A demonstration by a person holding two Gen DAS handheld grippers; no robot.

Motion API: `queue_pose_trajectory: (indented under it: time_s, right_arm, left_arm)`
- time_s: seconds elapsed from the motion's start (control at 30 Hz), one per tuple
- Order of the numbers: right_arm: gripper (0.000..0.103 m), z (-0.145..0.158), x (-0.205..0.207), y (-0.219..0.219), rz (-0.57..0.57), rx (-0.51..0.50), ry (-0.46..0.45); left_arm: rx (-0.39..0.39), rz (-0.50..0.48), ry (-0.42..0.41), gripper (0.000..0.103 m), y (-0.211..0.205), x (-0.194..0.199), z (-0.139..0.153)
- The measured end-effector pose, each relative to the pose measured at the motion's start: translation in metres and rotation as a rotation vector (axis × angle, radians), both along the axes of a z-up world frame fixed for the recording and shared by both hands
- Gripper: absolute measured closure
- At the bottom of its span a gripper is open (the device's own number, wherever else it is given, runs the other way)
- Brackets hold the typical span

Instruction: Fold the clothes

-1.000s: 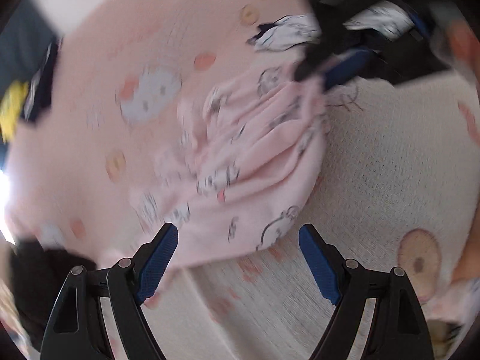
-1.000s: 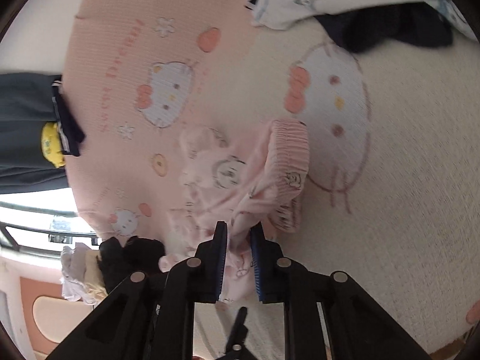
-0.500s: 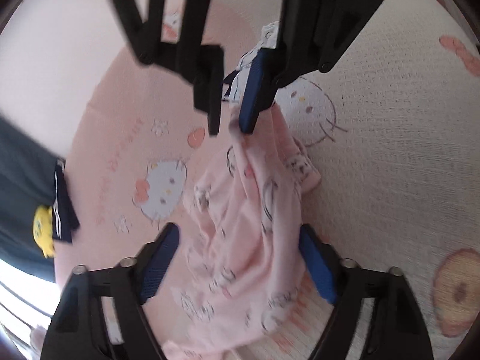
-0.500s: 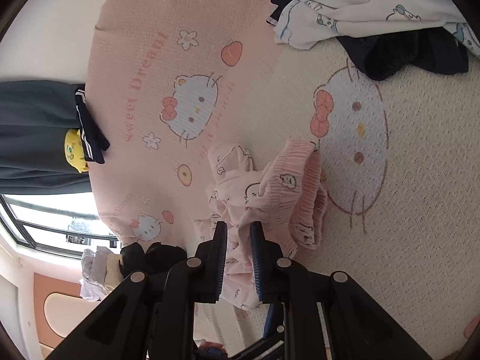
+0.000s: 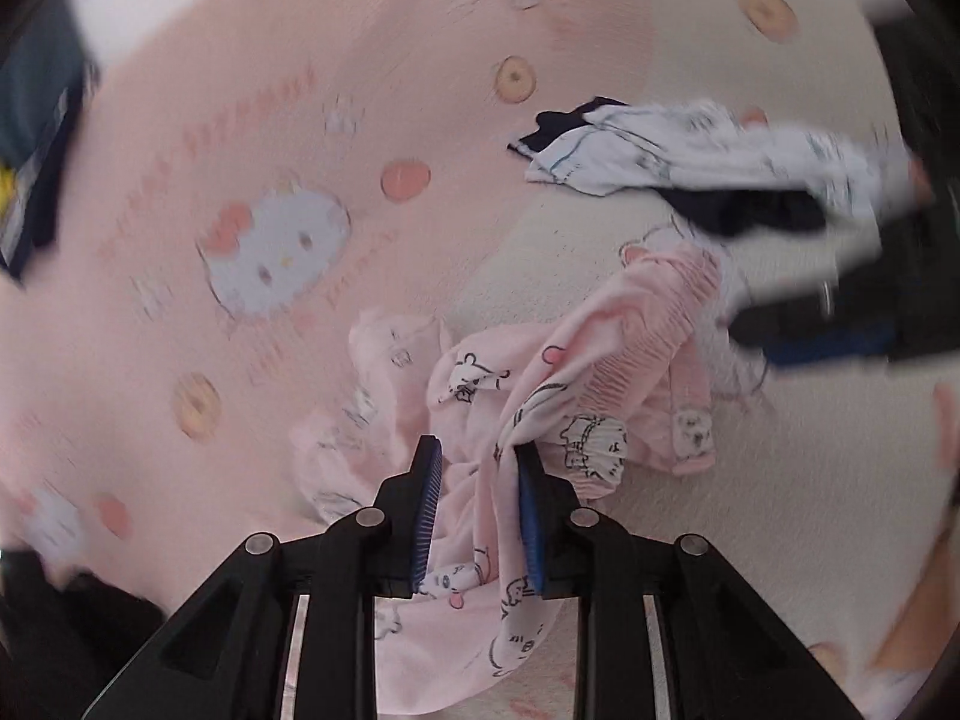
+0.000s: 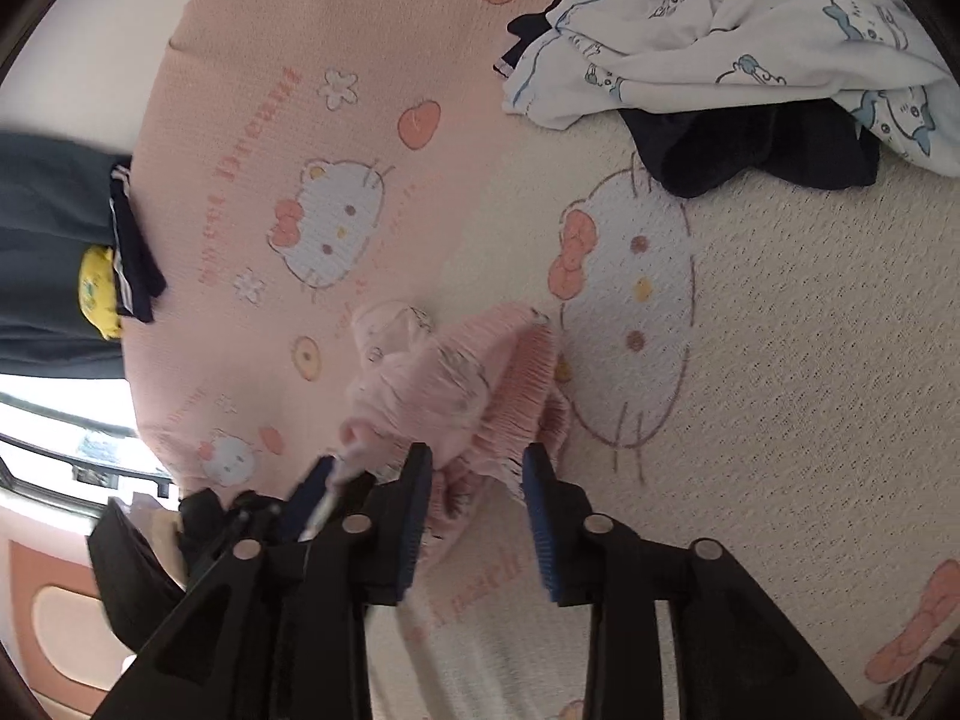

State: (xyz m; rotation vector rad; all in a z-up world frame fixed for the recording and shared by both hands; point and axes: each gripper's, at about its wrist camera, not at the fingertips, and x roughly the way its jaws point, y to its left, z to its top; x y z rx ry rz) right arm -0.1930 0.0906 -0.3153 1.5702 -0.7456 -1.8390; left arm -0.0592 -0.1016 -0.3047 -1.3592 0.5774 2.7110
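On the bedspread (image 6: 780,360), your left gripper (image 5: 477,474) now closes around the pink pyjama trousers (image 5: 576,360); your right gripper (image 6: 477,474) is opening, fabric between its jaws.

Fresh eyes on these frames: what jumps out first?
The crumpled pink cartoon-print garment lies mid-frame on the pink-and-cream cat-print bedspread, bunched between the left gripper, whose jaws are closing. At upper right, a white blue-print garment is heaped over dark navy clothing.

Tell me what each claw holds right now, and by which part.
The left claw is closing on the pink pyjama bottoms, a bunched fold of printed fabric near the elastic waistband between its jaws. The right claw is opening, its pads off the cloth.
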Motion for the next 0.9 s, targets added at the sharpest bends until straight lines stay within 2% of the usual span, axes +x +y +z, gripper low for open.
queue_pose_trajectory:
  time_s: [0.07,0.13,0.27,0.33,0.4,0.47,0.53,0.57,0.67,0.87,0.9]
  right_arm:
    - [0.071,-0.006,0.003,-0.004,0.020,-0.007,-0.022]
    - [0.071,-0.012,0.007,-0.009,0.030,-0.077,-0.059]
    - [0.071,-0.022,0.014,-0.022,0.041,-0.184,-0.114]
    - [0.066,-0.025,0.017,-0.028,0.042,-0.212,-0.125]
    - [0.049,-0.025,0.018,-0.035,0.048,-0.225,-0.116]
    - [0.042,-0.025,0.017,-0.039,0.040,-0.225,-0.106]
    - [0.042,-0.028,0.016,-0.041,0.020,-0.233,-0.112]
    - [0.042,-0.031,0.015,-0.042,0.001,-0.245,-0.126]
    - [0.042,-0.046,0.012,-0.045,-0.042,-0.285,-0.205]
    - [0.042,-0.055,0.016,-0.055,-0.061,-0.388,-0.259]
    - [0.042,-0.053,0.016,-0.057,-0.051,-0.379,-0.248]
  left_arm:
    - [0.079,0.019,-0.028,0.081,-0.007,-0.003,0.003]
    - [0.150,0.034,-0.050,0.082,-0.013,-0.005,0.006]
    - [0.175,0.033,-0.060,0.081,-0.018,-0.010,0.005]
    - [0.192,0.031,-0.068,0.081,-0.020,-0.012,0.005]
    - [0.196,0.031,-0.068,0.081,-0.021,-0.012,0.005]
    - [0.201,0.029,-0.061,0.082,-0.022,-0.011,0.006]
    - [0.217,0.025,-0.059,0.084,-0.024,-0.010,0.007]
    - [0.230,0.033,-0.064,0.088,-0.027,-0.010,0.007]
    - [0.304,0.065,-0.095,0.088,-0.038,-0.013,0.007]
    - [0.398,0.094,-0.127,0.088,-0.053,-0.017,0.009]
    - [0.409,0.094,-0.128,0.088,-0.054,-0.016,0.010]
